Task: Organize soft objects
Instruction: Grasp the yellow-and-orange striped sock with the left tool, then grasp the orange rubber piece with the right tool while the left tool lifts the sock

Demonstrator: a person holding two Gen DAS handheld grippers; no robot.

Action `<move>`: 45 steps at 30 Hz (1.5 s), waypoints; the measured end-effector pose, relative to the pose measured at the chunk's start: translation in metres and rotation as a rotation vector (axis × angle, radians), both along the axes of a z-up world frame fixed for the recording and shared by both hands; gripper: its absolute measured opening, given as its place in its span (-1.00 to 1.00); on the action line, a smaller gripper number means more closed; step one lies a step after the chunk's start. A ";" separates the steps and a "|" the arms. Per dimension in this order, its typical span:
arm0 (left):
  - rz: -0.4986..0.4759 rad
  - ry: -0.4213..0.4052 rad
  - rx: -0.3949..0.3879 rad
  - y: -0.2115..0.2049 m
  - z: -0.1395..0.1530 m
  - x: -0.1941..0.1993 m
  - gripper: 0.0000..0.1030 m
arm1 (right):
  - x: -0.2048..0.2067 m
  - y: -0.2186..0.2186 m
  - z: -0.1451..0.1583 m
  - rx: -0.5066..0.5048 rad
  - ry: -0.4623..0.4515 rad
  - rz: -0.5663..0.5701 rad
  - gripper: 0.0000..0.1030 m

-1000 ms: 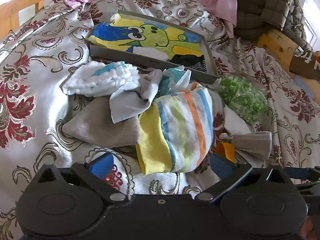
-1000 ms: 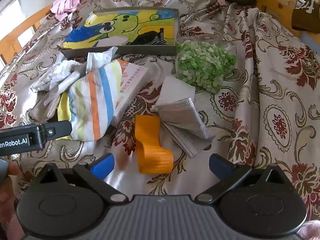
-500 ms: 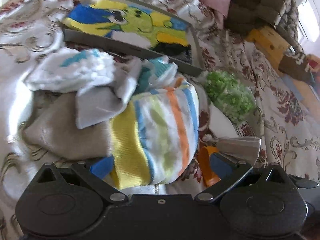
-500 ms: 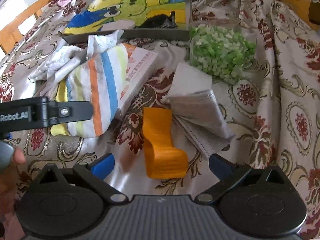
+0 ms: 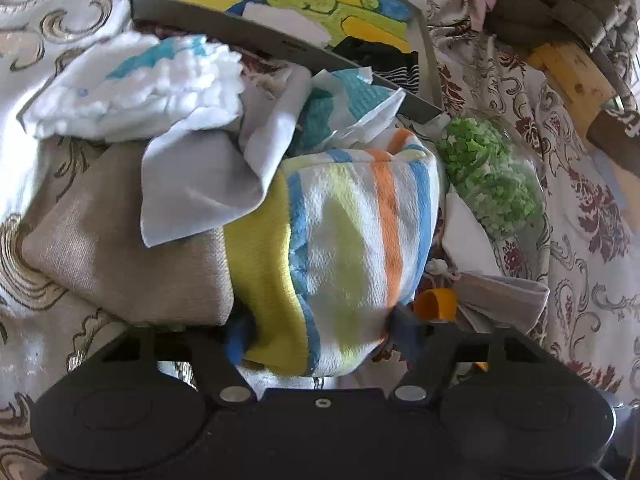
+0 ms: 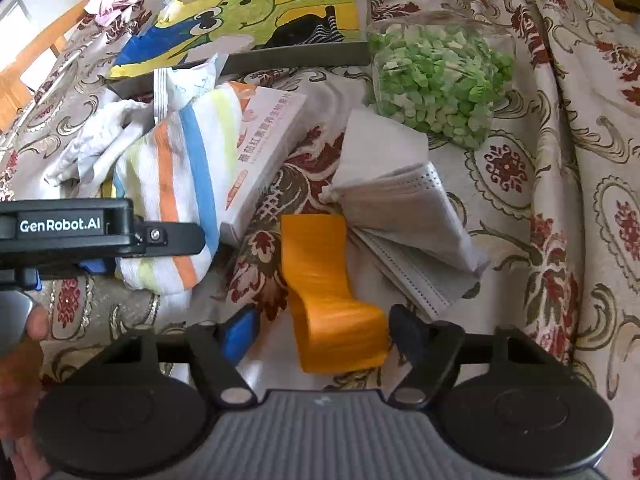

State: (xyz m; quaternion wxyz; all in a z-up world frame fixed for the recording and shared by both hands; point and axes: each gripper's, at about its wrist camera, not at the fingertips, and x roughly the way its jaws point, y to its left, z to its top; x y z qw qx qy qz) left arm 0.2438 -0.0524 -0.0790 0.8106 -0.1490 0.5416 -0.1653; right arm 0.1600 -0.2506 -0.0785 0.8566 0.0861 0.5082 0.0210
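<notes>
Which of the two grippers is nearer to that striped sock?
The left. The left gripper has the striped sock between its closing jaws. The right gripper is off to the side, closing around the orange piece instead.

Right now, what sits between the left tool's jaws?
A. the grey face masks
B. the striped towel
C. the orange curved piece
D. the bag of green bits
B: the striped towel bulges between the left gripper jaws, which are closing on its sides.
</notes>
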 end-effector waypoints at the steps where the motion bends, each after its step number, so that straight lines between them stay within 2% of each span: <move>1: 0.000 0.005 -0.008 0.001 0.000 0.000 -0.14 | 0.001 -0.001 -0.001 0.009 0.002 0.000 0.34; 4: 0.005 0.000 -0.007 0.004 0.002 -0.002 -0.46 | 0.004 -0.003 -0.004 0.026 0.008 -0.004 0.31; 7: 0.011 0.001 -0.029 0.007 0.004 -0.005 -0.64 | 0.006 -0.004 -0.006 0.046 0.002 0.000 0.28; 10: 0.022 0.000 -0.023 0.012 0.007 -0.014 -0.69 | 0.007 -0.004 -0.008 0.069 0.005 0.017 0.19; 17: 0.095 0.032 0.039 0.037 0.019 -0.044 -0.70 | -0.002 0.001 0.003 0.089 -0.031 0.055 0.20; 19: 0.090 0.024 0.067 0.038 0.019 -0.051 -0.61 | -0.003 -0.003 0.005 0.076 -0.036 0.019 0.29; 23: 0.078 -0.003 0.052 0.034 0.018 -0.051 -0.33 | 0.002 -0.011 -0.001 0.063 -0.009 -0.050 0.30; 29: 0.038 -0.043 0.033 0.023 0.020 -0.051 0.01 | 0.010 -0.008 -0.012 0.014 -0.006 -0.067 0.18; 30: 0.033 -0.047 0.022 0.022 0.020 -0.051 0.08 | 0.010 -0.005 -0.012 0.004 -0.009 -0.055 0.10; 31: 0.028 -0.052 0.010 0.021 0.021 -0.051 0.11 | 0.010 -0.003 -0.011 0.003 -0.012 -0.042 -0.02; 33: 0.015 -0.059 -0.008 0.018 0.021 -0.052 0.11 | 0.007 0.002 -0.010 0.009 -0.016 -0.006 -0.12; 38: 0.000 -0.067 -0.054 0.011 0.017 -0.050 0.11 | 0.007 0.013 -0.014 -0.010 0.004 0.050 -0.14; 42: 0.041 -0.052 -0.135 0.013 0.013 -0.043 0.38 | 0.005 0.010 -0.013 0.020 0.002 0.048 -0.17; 45: 0.075 -0.044 -0.180 0.018 0.012 -0.041 0.43 | 0.003 0.009 -0.011 0.044 -0.003 0.062 -0.17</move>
